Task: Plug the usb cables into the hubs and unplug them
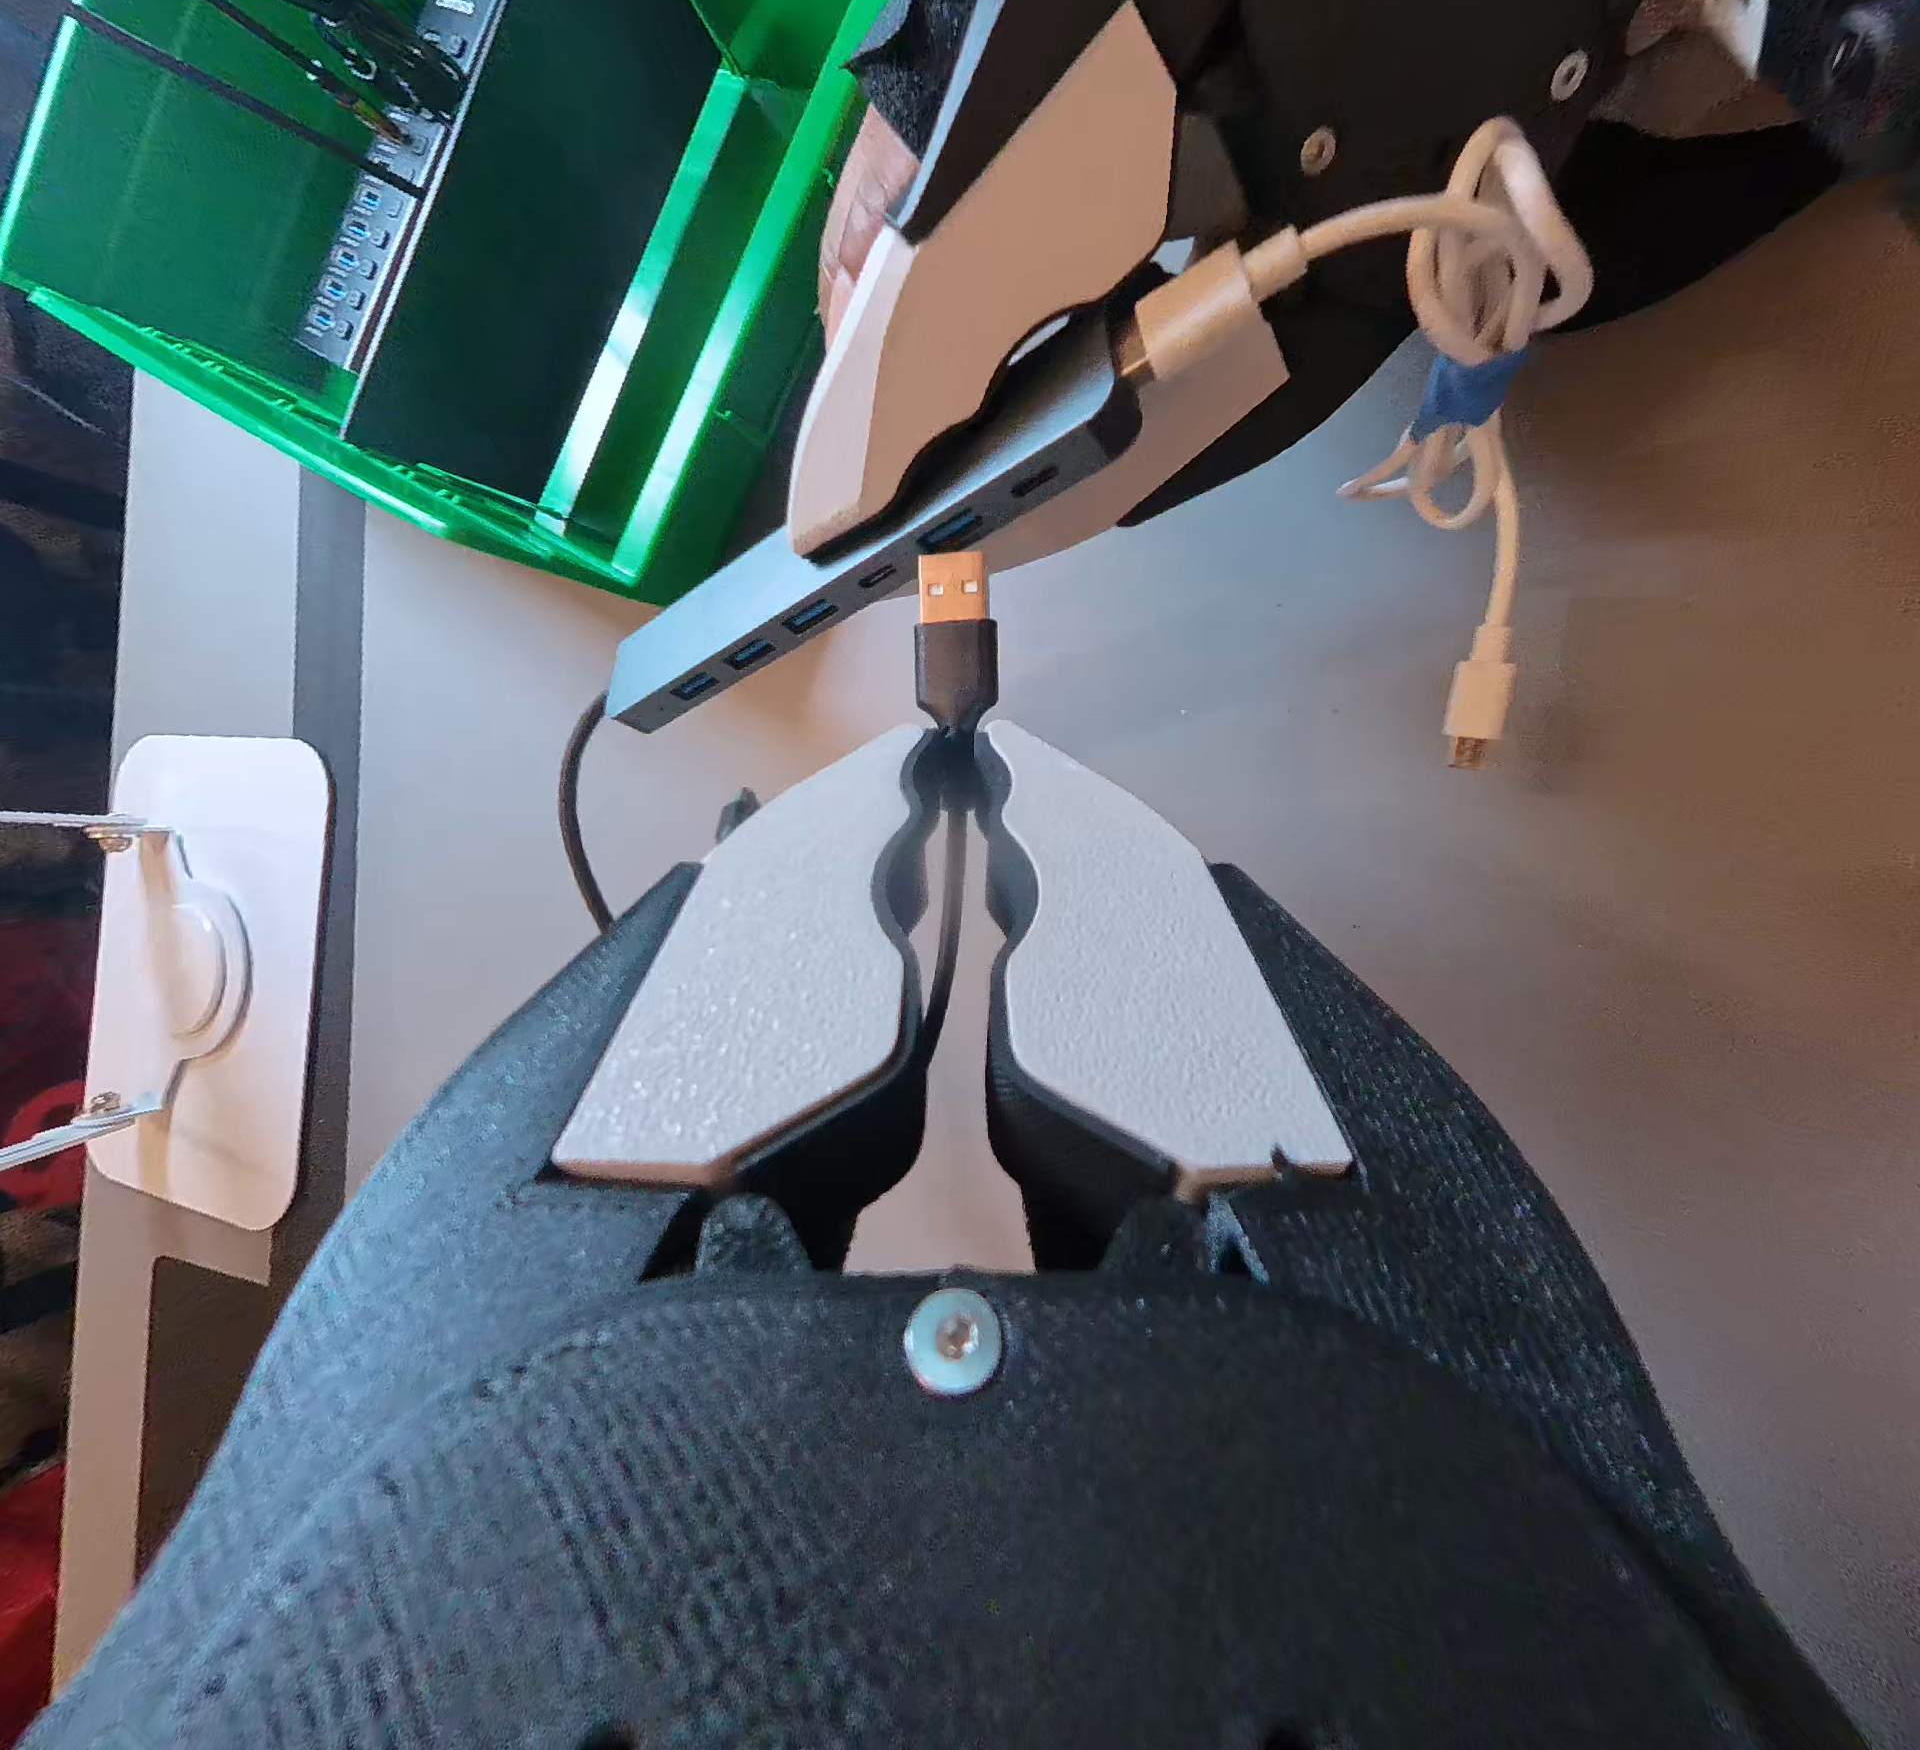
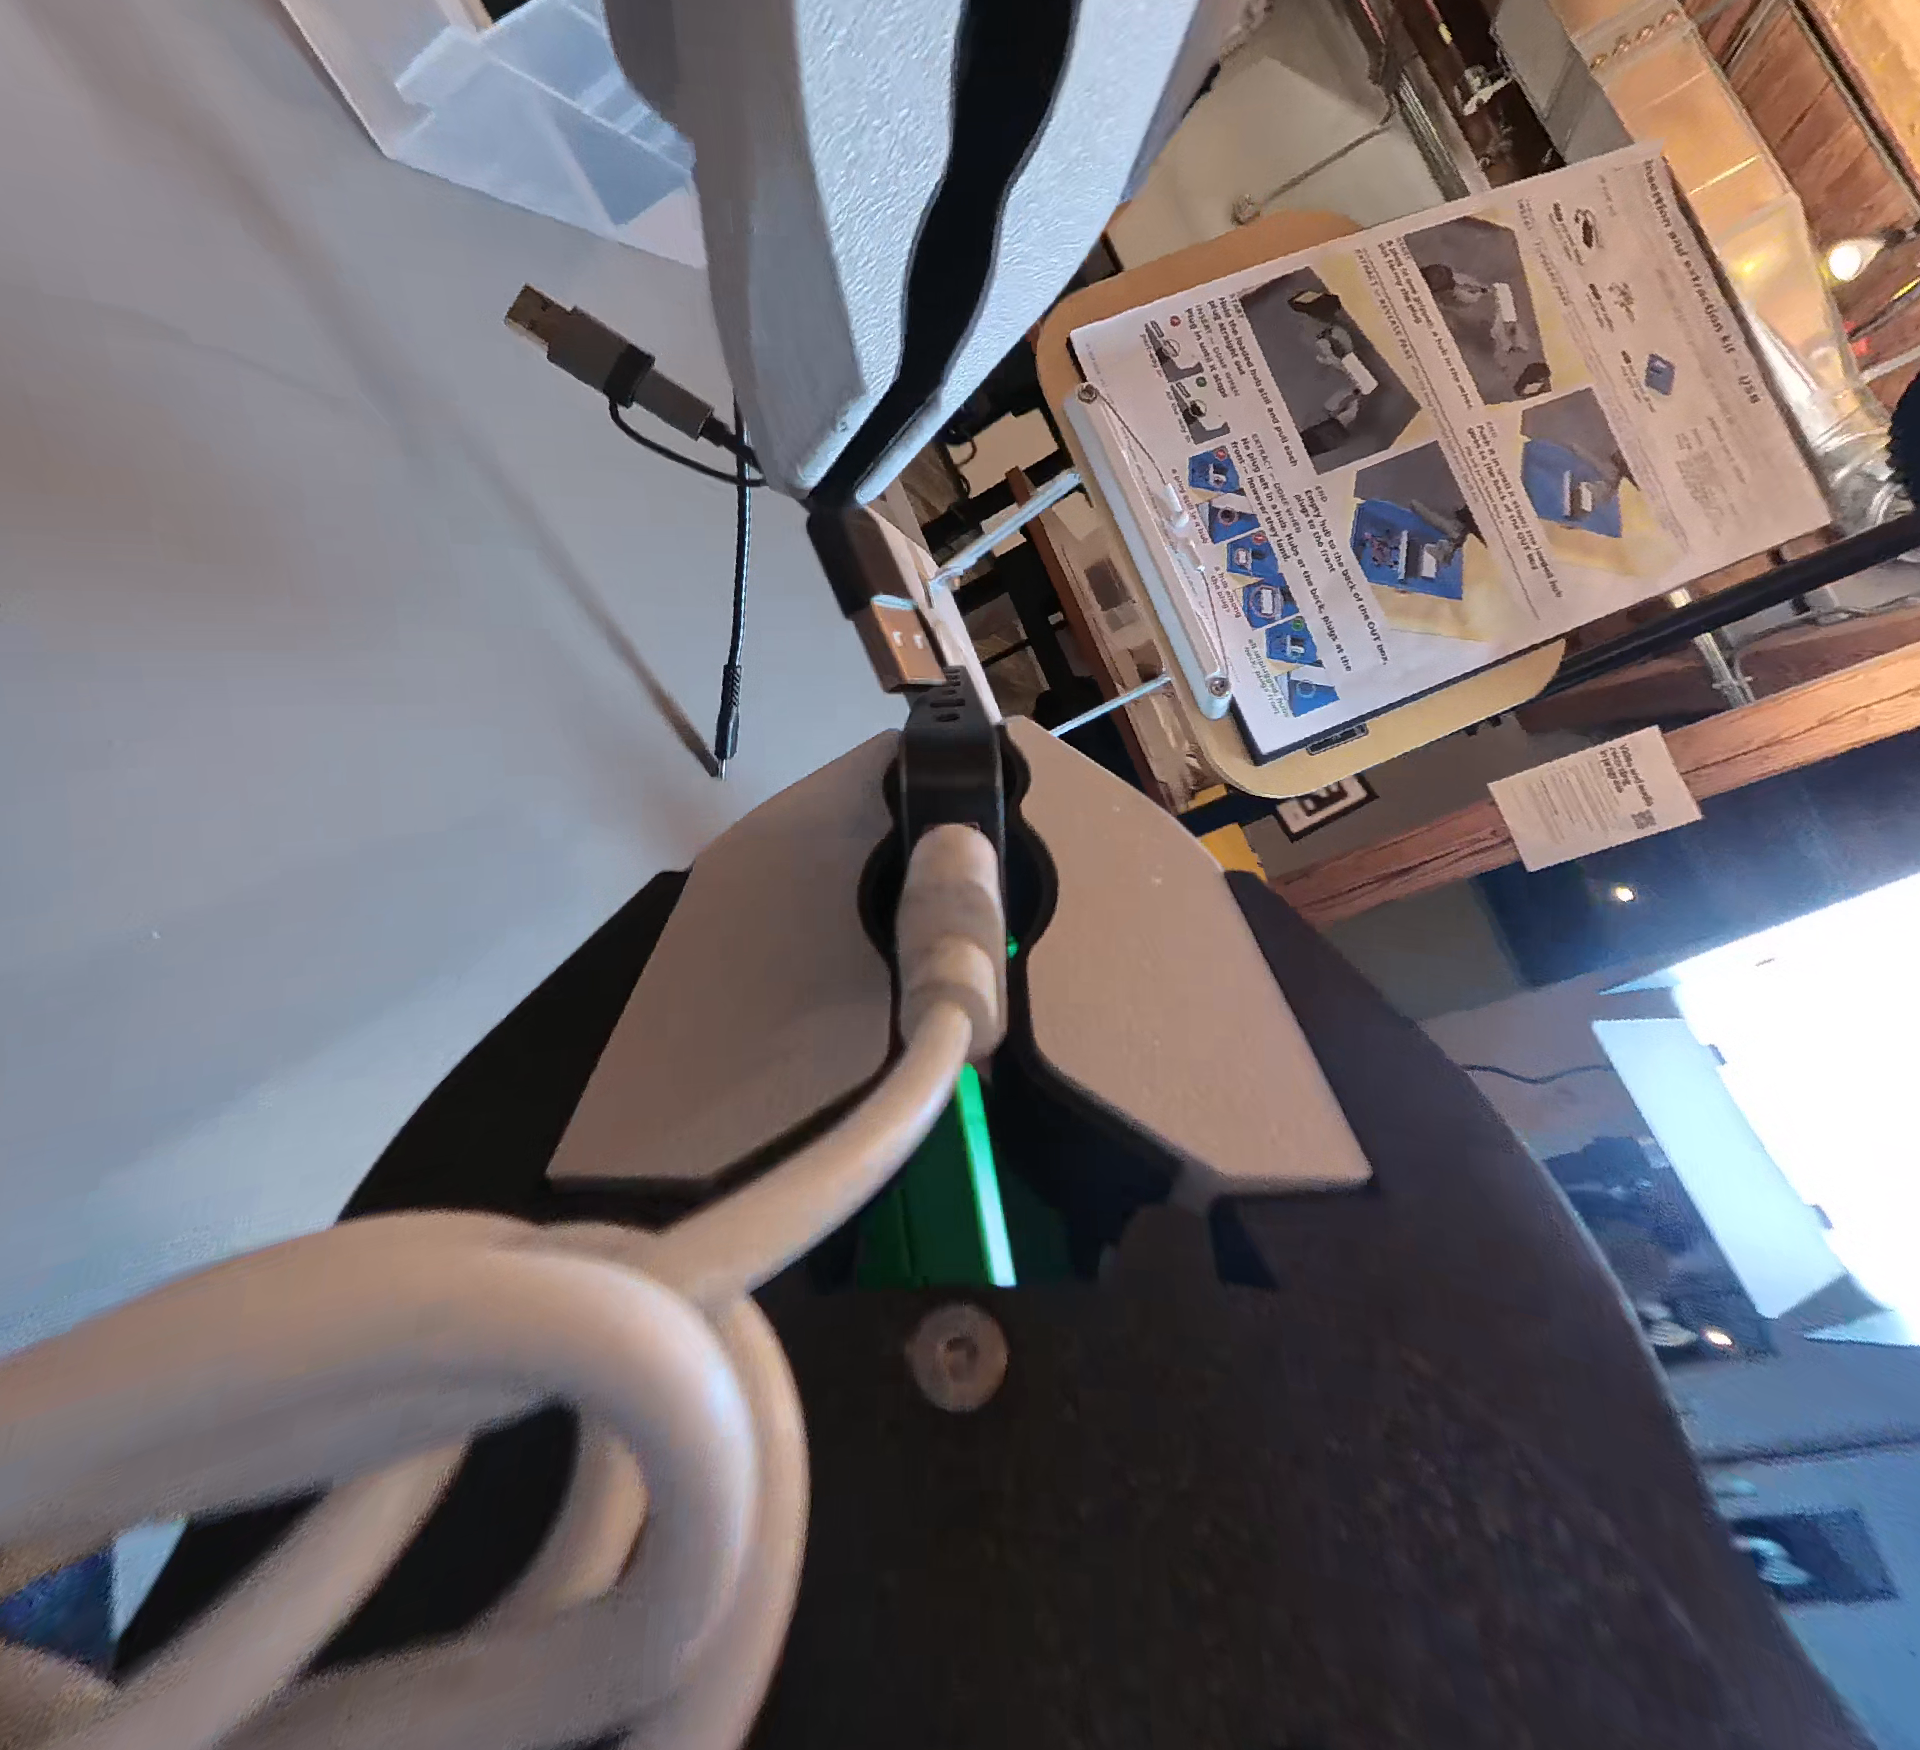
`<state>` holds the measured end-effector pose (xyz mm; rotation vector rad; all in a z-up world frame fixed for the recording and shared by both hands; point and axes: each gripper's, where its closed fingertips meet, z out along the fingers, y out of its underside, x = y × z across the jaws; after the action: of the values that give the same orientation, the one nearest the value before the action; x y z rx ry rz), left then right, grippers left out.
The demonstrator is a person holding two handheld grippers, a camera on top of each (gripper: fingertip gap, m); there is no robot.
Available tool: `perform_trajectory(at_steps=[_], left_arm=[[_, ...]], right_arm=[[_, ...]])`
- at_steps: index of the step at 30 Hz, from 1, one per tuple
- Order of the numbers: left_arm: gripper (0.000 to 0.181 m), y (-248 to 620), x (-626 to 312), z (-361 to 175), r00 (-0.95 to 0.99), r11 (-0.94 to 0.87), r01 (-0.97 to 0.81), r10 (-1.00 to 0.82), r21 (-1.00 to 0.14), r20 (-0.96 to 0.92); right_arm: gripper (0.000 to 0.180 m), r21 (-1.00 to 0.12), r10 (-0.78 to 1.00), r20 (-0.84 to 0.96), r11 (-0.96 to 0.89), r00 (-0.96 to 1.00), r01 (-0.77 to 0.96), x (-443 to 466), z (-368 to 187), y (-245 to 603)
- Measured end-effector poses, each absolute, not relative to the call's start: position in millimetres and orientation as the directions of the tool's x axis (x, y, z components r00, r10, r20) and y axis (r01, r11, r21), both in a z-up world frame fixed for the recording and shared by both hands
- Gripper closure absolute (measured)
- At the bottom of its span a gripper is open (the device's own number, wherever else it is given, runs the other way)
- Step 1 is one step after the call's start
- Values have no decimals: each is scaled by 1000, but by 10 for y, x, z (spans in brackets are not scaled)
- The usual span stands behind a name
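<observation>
In the left wrist view, the left gripper was closed on a thin black cable, its pebbled grey fingers pinching the cord just behind the black plug. The plug's flat orange-tinted metal tip pointed up at a blue port on the slim grey hub, very near it but not inserted. The right gripper came in from the upper right, clamped across the far end of that long, boxy hub. A beige plug sat in the hub's end, and its white cable hung in loops bound with a blue tie. A bright green plastic bin with a dark divider stood at the upper left on the smooth grey table, holding a black multi-port strip and a coiled black cord.

In the right wrist view, the right gripper was shut on the dark hub, seen end-on between smooth grey fingers. The white cable curled thick and blurred toward the lens. The left gripper came down from above, holding the black plug with its metal tip right at the hub's edge. A black cord with a grey adapter lay on the table, and a printed sheet on a rounded board stood beyond.
</observation>
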<state>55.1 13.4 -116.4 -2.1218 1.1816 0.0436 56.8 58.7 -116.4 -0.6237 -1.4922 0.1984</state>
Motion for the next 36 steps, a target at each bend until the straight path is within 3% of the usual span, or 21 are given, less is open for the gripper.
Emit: perform_trajectory(at_steps=[9, 15, 20, 25, 36], left_arm=[[174, 54, 501, -1339, 634, -460, -719, -742, -522, -219], [174, 46, 466, -1448, 656, -509, -689, -741, -515, -145], [175, 43, 449, -1564, 674, -562, -651, -737, -511, -49], [175, 29, 490, -1484, 675, -586, -567, -733, -579, 82], [175, 3, 447, -1549, 663, -559, -656, -748, -507, -33]], right_arm=[[167, -224, 228, 973, 901, 36, 370, 488, -1312, 558], [167, -153, 169, 986, 903, -5, 401, 450, -1401, 561], [166, -108, 138, 990, 893, -35, 438, 420, -1481, 583], [167, -111, 145, 988, 898, -48, 425, 436, -1500, 584], [168, -146, 180, 982, 906, -49, 396, 409, -1512, 496]])
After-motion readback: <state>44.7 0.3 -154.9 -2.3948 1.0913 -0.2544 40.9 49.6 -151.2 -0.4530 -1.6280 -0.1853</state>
